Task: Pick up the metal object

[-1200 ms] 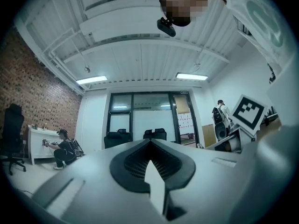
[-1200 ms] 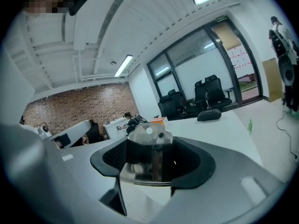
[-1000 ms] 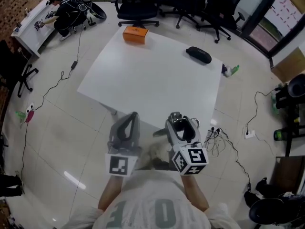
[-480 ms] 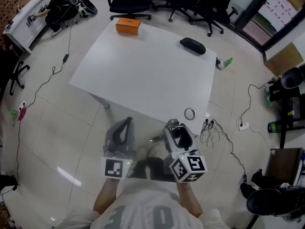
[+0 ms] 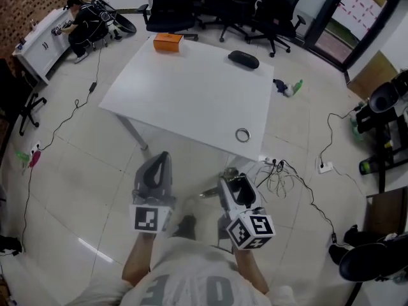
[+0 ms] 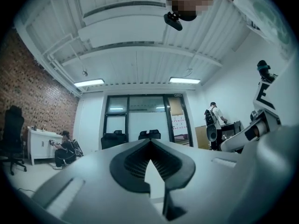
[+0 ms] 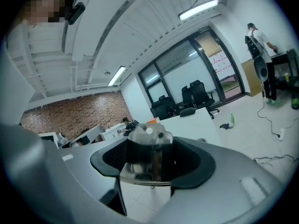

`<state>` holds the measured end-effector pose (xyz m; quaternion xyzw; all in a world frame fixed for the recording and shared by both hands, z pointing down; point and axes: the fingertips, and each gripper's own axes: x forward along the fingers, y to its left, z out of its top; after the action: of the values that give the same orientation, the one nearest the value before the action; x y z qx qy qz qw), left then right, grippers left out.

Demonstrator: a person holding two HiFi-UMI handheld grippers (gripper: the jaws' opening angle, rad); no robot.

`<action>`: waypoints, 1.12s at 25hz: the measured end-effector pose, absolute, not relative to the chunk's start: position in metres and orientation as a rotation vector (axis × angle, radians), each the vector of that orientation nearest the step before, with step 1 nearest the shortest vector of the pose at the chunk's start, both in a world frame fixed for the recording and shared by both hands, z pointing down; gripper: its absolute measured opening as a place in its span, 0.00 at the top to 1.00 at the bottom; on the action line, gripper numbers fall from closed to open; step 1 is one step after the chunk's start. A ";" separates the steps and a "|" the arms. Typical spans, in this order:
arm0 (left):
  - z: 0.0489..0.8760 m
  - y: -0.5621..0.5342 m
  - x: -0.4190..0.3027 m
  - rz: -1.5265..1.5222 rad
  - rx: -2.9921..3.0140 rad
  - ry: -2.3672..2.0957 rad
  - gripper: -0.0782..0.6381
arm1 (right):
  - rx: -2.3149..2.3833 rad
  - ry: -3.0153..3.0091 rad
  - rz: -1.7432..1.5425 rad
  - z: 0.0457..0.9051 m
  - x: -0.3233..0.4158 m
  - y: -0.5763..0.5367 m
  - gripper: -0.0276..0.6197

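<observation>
My right gripper (image 5: 232,176) (image 7: 153,166) is shut on a silvery metal piece (image 7: 148,136) with small holes in its top; it stands upright between the jaws. In the head view that metal piece (image 5: 230,172) shows just at the jaw tips, over the floor in front of the white table (image 5: 185,94). A metal ring (image 5: 242,134) lies flat on the table near its front right edge, apart from both grippers. My left gripper (image 5: 159,163) (image 6: 150,147) is shut with nothing in it, also over the floor short of the table.
An orange box (image 5: 168,41) and a black case (image 5: 243,58) lie at the table's far side. Office chairs (image 5: 171,2) stand behind it. Cables and a power strip (image 5: 279,169) lie on the floor to the right. A person (image 5: 81,19) sits at a desk far left.
Both grippers have drawn back from the table's front edge and now hang over the floor. The metal ring, hidden a second ago, lies in plain view on the table.
</observation>
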<state>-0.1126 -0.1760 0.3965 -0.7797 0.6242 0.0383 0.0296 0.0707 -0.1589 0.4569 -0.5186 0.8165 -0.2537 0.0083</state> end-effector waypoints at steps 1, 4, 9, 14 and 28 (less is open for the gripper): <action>0.396 -0.157 -0.106 0.120 -2.403 1.921 0.89 | -1.609 2.542 -0.791 0.457 0.076 -0.141 0.49; 0.397 -0.096 -0.081 0.142 -2.400 1.934 0.89 | -1.585 2.532 -0.784 0.460 0.098 -0.088 0.49; 0.408 0.004 -0.047 0.099 -2.411 1.976 0.89 | -1.550 2.560 -0.825 0.467 0.131 0.002 0.49; 0.393 0.068 -0.038 0.098 -2.388 1.994 0.89 | -1.515 2.573 -0.789 0.441 0.142 0.065 0.49; 0.355 0.158 0.001 0.145 -2.379 1.832 0.89 | -1.461 2.562 -0.671 0.411 0.165 0.161 0.49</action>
<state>0.0013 0.1580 0.3546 -0.7896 0.6079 0.0481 0.0678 0.1646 0.1614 0.4110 -0.4823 0.8455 -0.2215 0.0583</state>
